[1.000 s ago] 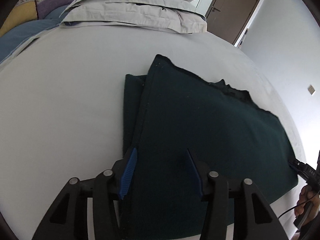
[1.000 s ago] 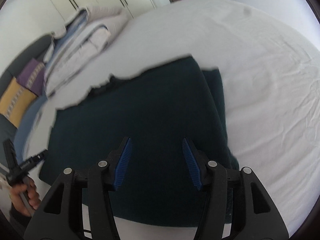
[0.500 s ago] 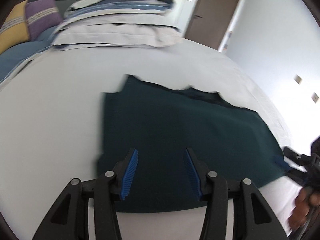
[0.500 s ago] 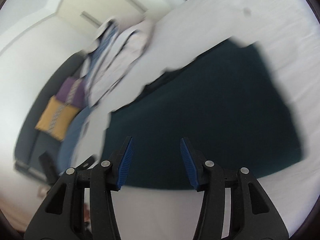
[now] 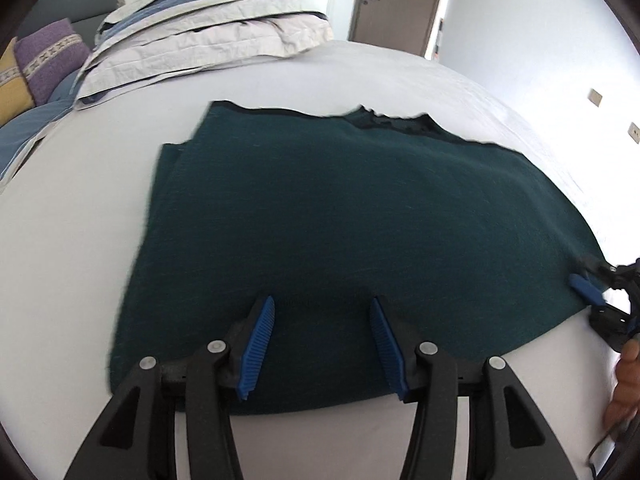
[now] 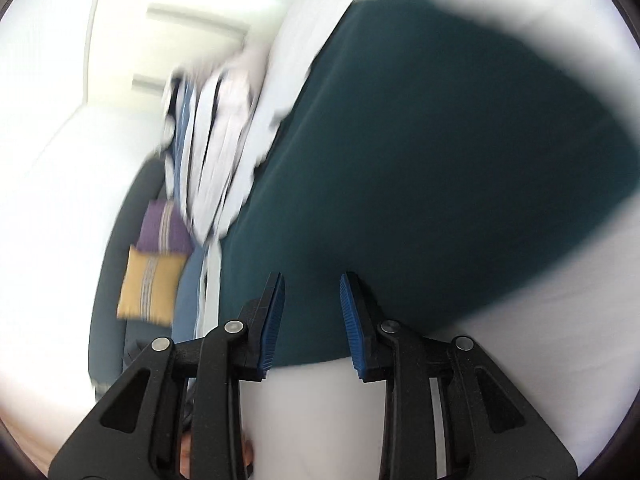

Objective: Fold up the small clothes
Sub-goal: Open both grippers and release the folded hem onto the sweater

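A dark teal garment (image 5: 360, 220) lies flat on a pale grey bed sheet (image 5: 72, 220), folded so that a second layer peeks out along its left edge as a narrow strip. Its far edge is uneven, with a darker collar or neckline (image 5: 396, 122) bunched near the middle of that edge. The near edge runs in a curve just in front of the left gripper (image 5: 322, 332), whose blue-padded jaws stand wide apart over the cloth with nothing between them; whether the pads touch the fabric cannot be told.

At the garment's near right corner, the right gripper (image 5: 600, 292) appears in the left wrist view with one blue pad at the cloth's edge. In its own blurred view, the right gripper (image 6: 312, 312) has its jaws parted more narrowly, straddling the garment's (image 6: 460, 160) near edge; nothing is visibly pinched.

Bare sheet spreads broadly to the left of the garment and continues beyond its far edge. Further away, a stack of folded grey and blue bedding (image 5: 200, 36) sits at the far left. Past it are a purple cushion (image 5: 50, 58) and a yellow cushion (image 6: 150, 284) on a dark sofa (image 5: 68, 4). A brown door (image 5: 396, 4) stands at the far side of the room.
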`<state>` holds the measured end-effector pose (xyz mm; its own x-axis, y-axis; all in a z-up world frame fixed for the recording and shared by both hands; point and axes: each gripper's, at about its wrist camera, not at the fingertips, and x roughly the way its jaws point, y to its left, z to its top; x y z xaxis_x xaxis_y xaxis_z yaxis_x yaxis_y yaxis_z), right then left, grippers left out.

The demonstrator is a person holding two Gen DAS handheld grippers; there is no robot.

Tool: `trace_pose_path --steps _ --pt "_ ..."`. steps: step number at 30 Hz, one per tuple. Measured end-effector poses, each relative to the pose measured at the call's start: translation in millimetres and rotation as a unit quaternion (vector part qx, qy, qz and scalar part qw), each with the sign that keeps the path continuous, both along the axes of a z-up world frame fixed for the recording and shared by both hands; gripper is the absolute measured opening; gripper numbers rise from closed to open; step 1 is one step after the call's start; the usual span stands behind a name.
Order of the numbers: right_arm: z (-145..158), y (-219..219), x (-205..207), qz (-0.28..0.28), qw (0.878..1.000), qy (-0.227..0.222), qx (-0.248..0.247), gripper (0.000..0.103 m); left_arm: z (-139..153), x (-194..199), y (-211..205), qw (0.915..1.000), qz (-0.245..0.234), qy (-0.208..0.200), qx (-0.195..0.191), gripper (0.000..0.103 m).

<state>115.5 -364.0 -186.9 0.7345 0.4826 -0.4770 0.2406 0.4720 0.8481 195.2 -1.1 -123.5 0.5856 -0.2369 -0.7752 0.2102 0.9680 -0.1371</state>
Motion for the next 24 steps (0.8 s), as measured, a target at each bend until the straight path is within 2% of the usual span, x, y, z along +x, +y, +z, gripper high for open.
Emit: trace_pose_path --steps 3,7,11,20,24 --pt "5.4 -45.2 -26.9 -0.06 0.998 -0.006 -0.005 0.026 5.9 -8.7 20.3 0.9998 0.019 -0.005 -0.01 0.054" --pt "16.2 -70.9 -49.5 -0.086 0.996 -0.005 -0.025 0.026 6.1 -8.3 33.9 0.9994 0.033 -0.007 -0.011 0.053" --pt "15.1 -80.1 -59.9 -0.098 0.995 0.005 -0.032 0.027 6.2 -9.3 38.1 0.9992 0.037 -0.008 -0.01 0.053" --pt "22.7 -69.5 -46.6 -0.105 0.993 0.01 -0.043 0.029 3.7 -12.1 46.4 0.9992 0.037 -0.006 -0.011 0.053" --pt "29.4 -71.1 -63.3 -0.116 0.992 0.005 -0.044 0.036 2.4 -11.9 42.9 0.9993 0.036 -0.004 0.003 0.054"
